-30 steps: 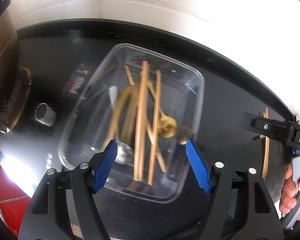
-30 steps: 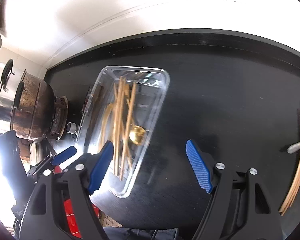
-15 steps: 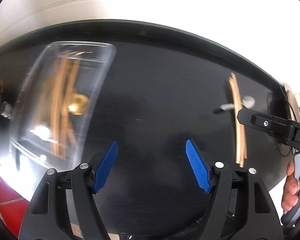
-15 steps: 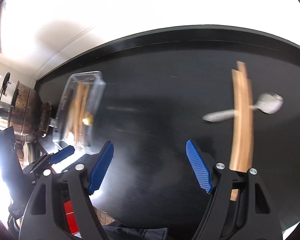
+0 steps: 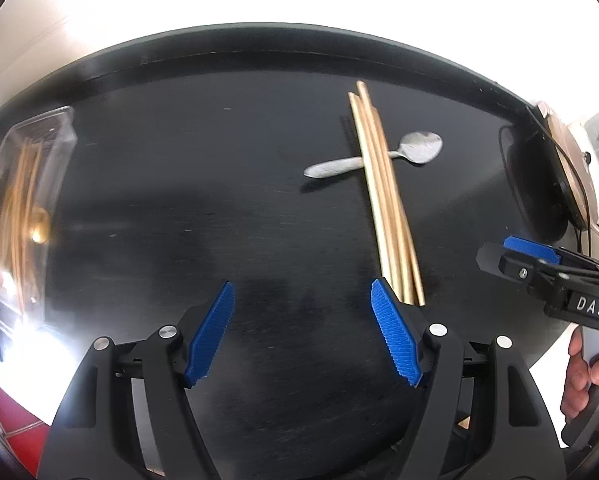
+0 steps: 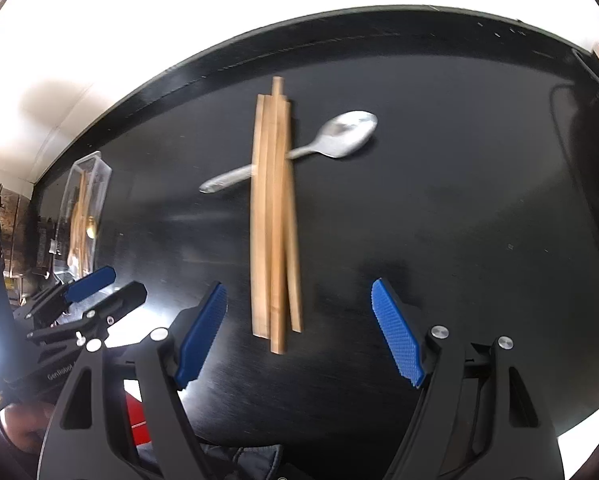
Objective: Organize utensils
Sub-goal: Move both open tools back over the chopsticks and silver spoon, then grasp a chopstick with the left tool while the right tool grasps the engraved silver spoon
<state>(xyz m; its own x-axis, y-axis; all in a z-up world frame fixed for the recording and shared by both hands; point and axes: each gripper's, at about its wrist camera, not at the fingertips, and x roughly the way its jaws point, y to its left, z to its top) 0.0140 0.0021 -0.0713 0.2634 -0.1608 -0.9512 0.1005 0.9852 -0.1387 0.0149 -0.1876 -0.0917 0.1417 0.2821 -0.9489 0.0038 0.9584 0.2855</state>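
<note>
Three wooden chopsticks (image 6: 273, 216) lie in a bundle on the black table, across the handle of a silver spoon (image 6: 339, 136). They also show in the left wrist view (image 5: 383, 192), with the spoon (image 5: 415, 148) behind. My right gripper (image 6: 299, 328) is open and empty, just in front of the near ends of the chopsticks. My left gripper (image 5: 301, 330) is open and empty, with the chopsticks' near ends beside its right finger. A clear plastic container (image 5: 23, 184) holding chopsticks and a gold spoon sits far left; it also shows in the right wrist view (image 6: 83, 208).
The black table (image 5: 219, 184) has a curved far edge against a white wall. A round dark object with a wooden rim (image 5: 555, 168) stands at the right edge. Pots (image 6: 3, 216) stand far left beyond the container.
Both grippers have swung right, away from the container, to the loose chopsticks and spoon. Both stay open and empty.
</note>
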